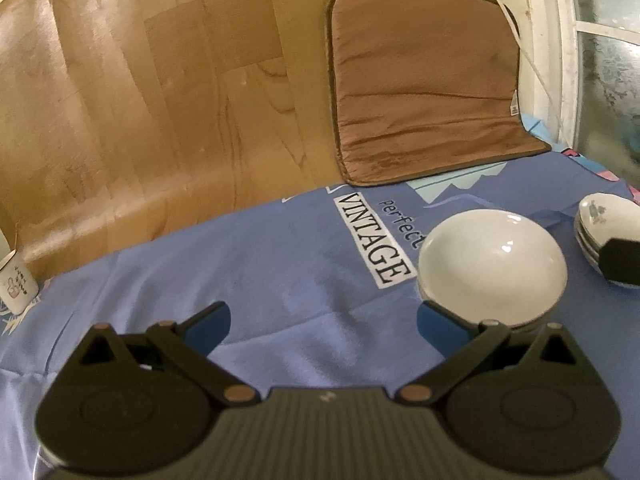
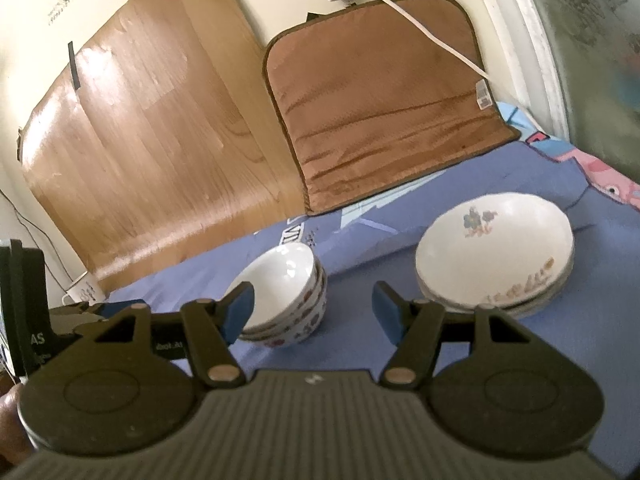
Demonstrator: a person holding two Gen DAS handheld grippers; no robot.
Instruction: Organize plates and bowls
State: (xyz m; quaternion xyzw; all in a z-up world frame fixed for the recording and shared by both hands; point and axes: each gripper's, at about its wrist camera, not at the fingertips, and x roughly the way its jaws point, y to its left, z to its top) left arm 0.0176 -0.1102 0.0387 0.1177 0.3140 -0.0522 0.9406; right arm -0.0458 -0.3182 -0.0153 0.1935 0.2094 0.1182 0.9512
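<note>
A stack of white bowls (image 1: 492, 260) with a flower band outside stands on the blue cloth (image 1: 256, 280); it also shows in the right wrist view (image 2: 284, 292). A stack of shallow white plates (image 2: 496, 252) with a flower print stands to its right, seen at the edge of the left wrist view (image 1: 608, 220). My left gripper (image 1: 324, 322) is open and empty, its right finger just beside the bowls. My right gripper (image 2: 314, 312) is open and empty, between the bowls and the plates, a little in front of them.
A brown cushion (image 2: 384, 108) and a wood-pattern board (image 2: 136, 152) lean on the wall behind the cloth. A small printed mug (image 1: 16, 280) stands at the far left. A white cable (image 2: 420, 28) runs over the cushion. A window frame (image 2: 532, 48) is at the right.
</note>
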